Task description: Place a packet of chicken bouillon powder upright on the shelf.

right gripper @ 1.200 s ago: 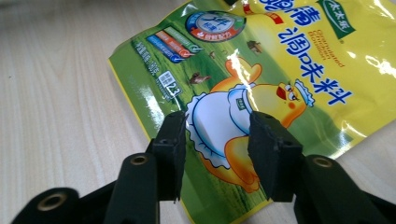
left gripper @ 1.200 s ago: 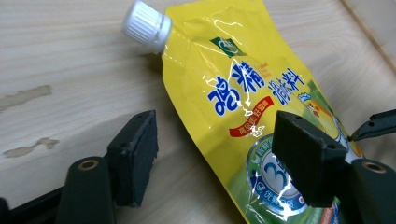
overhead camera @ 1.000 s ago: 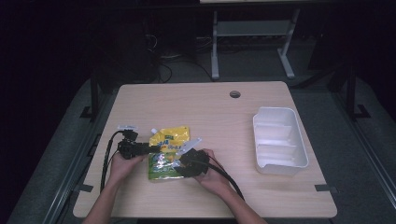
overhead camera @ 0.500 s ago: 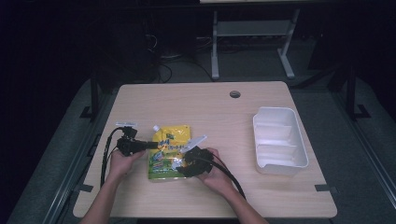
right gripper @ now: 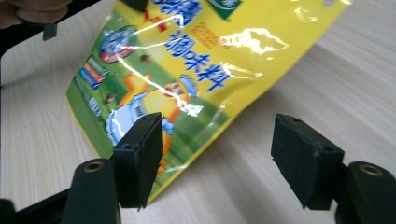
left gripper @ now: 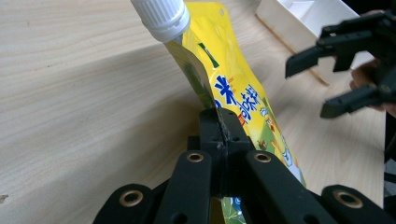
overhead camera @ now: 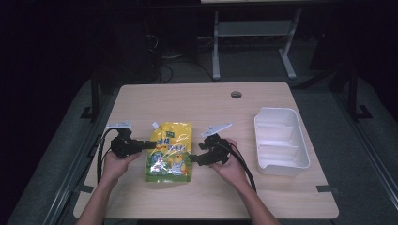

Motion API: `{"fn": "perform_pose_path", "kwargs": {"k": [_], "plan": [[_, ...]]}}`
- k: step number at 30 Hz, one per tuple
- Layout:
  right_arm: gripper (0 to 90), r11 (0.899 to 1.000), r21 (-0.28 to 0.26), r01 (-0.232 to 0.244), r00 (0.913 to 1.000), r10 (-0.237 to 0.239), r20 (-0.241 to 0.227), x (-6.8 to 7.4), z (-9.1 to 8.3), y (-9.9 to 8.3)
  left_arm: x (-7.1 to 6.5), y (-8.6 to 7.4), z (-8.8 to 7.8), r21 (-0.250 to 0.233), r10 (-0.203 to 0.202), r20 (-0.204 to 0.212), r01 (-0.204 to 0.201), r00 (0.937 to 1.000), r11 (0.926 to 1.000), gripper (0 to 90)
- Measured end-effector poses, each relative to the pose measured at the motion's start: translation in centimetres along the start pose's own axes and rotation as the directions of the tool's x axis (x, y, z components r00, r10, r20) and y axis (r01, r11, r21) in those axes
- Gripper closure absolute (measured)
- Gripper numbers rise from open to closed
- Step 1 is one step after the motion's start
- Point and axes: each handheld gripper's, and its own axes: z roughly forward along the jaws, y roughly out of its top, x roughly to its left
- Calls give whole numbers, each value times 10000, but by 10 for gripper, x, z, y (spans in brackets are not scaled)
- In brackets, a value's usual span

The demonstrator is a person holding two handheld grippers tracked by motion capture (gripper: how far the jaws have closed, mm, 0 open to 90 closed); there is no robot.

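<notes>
Left gripper pinches the yellow pouch (white-capped); right gripper jaws spread.

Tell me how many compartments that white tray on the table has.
3. The white tray sits at the table's right side, and its compartments run in a row from far end to near end: far, middle and near. All look empty.

From the high view you get a brightly lit desk while the room around it sinks to near black. In your right gripper view, white glare streaks the glossy pouch. In your left gripper view, the white cap at upper centre blurs, and a soft shadow falls left of the pouch.
</notes>
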Motion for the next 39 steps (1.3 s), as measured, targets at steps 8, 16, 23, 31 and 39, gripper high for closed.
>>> {"fn": "perform_pose_path", "kwargs": {"k": [8, 16, 23, 31, 39], "plan": [[263, 9992, -59, -401, 9981, 398, -469, -9, -4, 13, -11, 2, -11, -227, 530, 197, -525, 9984, 9984, 900], [265, 9924, -94, -1224, 9859, 1205, -1160, -25, 5, 19, -23, 6, -19, -483, 1054, 443, -1033, 9934, 9935, 900], [361, 9912, -222, -1303, 9749, 1240, -1847, -27, 16, 27, -31, 7, -20, -542, 1463, 674, -1428, 9869, 9883, 900], [479, 9886, -368, -1458, 9469, 1287, -2947, -29, 25, 31, -37, 9, -19, -519, 1880, 832, -1842, 9786, 9815, 900], [639, 9951, -462, -873, 9542, 702, -2907, -22, 19, 35, -39, 9, -18, -520, 1918, 708, -1884, 9789, 9807, 900]]}}
